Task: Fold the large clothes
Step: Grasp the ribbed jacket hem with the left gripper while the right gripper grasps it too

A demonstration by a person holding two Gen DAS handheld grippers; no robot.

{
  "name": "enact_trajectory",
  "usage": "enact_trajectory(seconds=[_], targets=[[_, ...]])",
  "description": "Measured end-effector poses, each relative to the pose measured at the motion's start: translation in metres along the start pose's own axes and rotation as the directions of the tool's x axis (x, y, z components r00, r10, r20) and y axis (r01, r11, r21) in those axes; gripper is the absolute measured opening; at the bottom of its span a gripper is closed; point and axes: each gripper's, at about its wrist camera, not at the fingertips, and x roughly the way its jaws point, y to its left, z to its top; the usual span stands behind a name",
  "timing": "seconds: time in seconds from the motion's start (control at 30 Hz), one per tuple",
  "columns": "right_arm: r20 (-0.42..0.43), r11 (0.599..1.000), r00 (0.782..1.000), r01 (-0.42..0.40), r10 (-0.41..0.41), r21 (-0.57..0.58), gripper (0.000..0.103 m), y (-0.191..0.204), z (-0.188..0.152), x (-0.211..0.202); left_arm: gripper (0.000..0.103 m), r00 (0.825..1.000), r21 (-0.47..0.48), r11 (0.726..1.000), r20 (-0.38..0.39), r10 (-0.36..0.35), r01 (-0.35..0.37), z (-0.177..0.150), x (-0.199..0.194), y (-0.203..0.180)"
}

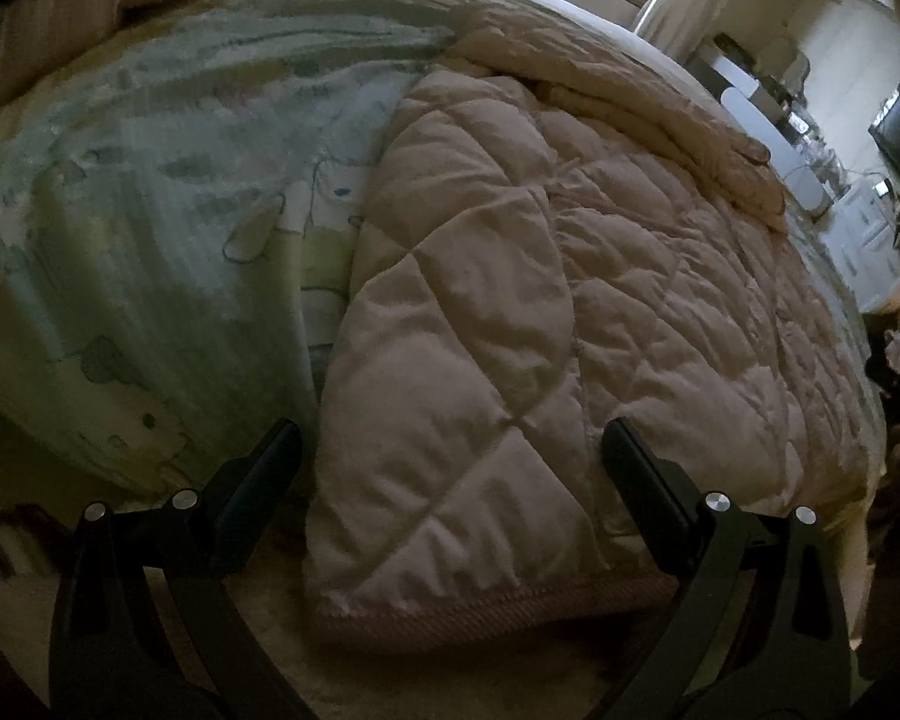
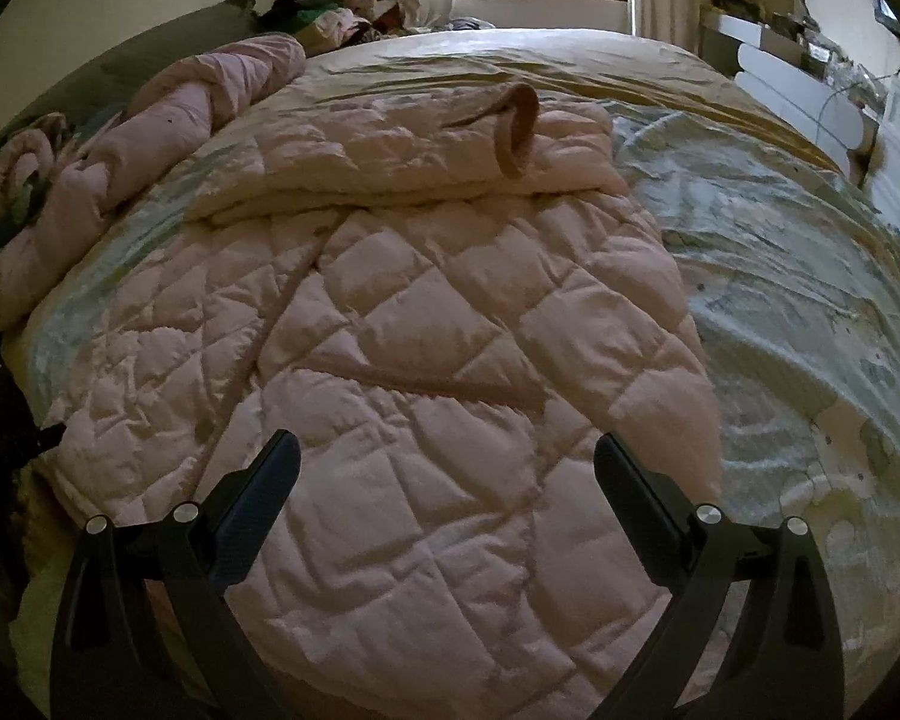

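Both claws hang wide apart and empty over the pink quilted coat (image 2: 426, 324), which lies spread on the bed (image 2: 780, 276). The left claw (image 1: 450, 468) lines up on the hem; the right claw (image 2: 447, 468) sits above the body. One sleeve (image 2: 414, 162) looks folded across the top (a first fold, probably), so most folding remains. The far sleeve and collar are hard to make out.

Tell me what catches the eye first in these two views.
A big pink quilted coat sprawls across the middle of the bed, one ribbed cuff curled up at its far end. Under it lies a pale green patterned sheet. Both grippers, left and right, hang above it with jaws wide apart.
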Motion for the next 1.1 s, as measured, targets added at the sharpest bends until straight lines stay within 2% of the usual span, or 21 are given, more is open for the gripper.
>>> enact_trajectory(seconds=[0.1, 0.17, 0.3, 0.37, 0.53, 0.63, 0.8, 0.97, 1.1], targets=[[-0.012, 1.000, 1.000, 0.005, -0.005, -0.001, 0.098, -0.004, -0.005, -0.001, 0.093, 1.000, 0.004, 1.000, 0.007, 0.000, 0.000, -0.001, -0.001, -0.002], [-0.025, 1.000, 1.000, 0.010, -0.010, 0.004, 0.098, -0.009, -0.009, 0.000, 0.082, 1.000, -0.002, 1.000, 0.008, -0.027, 0.027, -0.002, -0.002, -0.004], [-0.033, 0.999, 0.999, 0.021, -0.021, 0.028, 0.098, -0.020, -0.016, -0.003, 0.074, 0.999, -0.014, 0.999, 0.024, -0.049, 0.049, -0.006, -0.009, -0.002], [-0.034, 0.999, 0.999, 0.027, -0.026, 0.035, 0.098, -0.026, -0.019, -0.005, 0.065, 0.998, -0.022, 0.998, 0.028, -0.052, 0.052, -0.007, -0.011, 0.000], [-0.044, 0.998, 0.998, 0.039, -0.037, 0.046, 0.098, -0.035, -0.025, -0.006, 0.059, 0.996, -0.037, 0.996, 0.040, -0.076, 0.078, -0.011, -0.021, 0.004], [-0.040, 0.998, 0.999, 0.037, -0.035, 0.053, 0.098, -0.037, -0.028, -0.008, 0.059, 0.993, -0.054, 0.993, 0.050, -0.104, 0.107, -0.010, -0.029, 0.008], [-0.034, 0.998, 0.999, 0.032, -0.030, 0.053, 0.098, -0.037, -0.028, -0.009, 0.061, 0.995, 0.004, 0.996, 0.045, -0.094, 0.094, -0.023, -0.038, -0.007], [-0.034, 0.998, 0.999, 0.018, -0.017, 0.054, 0.098, -0.038, -0.029, -0.009, 0.073, 0.997, -0.004, 0.997, 0.023, -0.080, 0.080, -0.024, -0.025, -0.009], [-0.038, 0.998, 0.999, 0.002, 0.001, 0.060, 0.098, -0.040, -0.033, -0.012, 0.074, 0.997, -0.006, 0.997, 0.018, -0.073, 0.073, -0.016, -0.018, -0.013]])
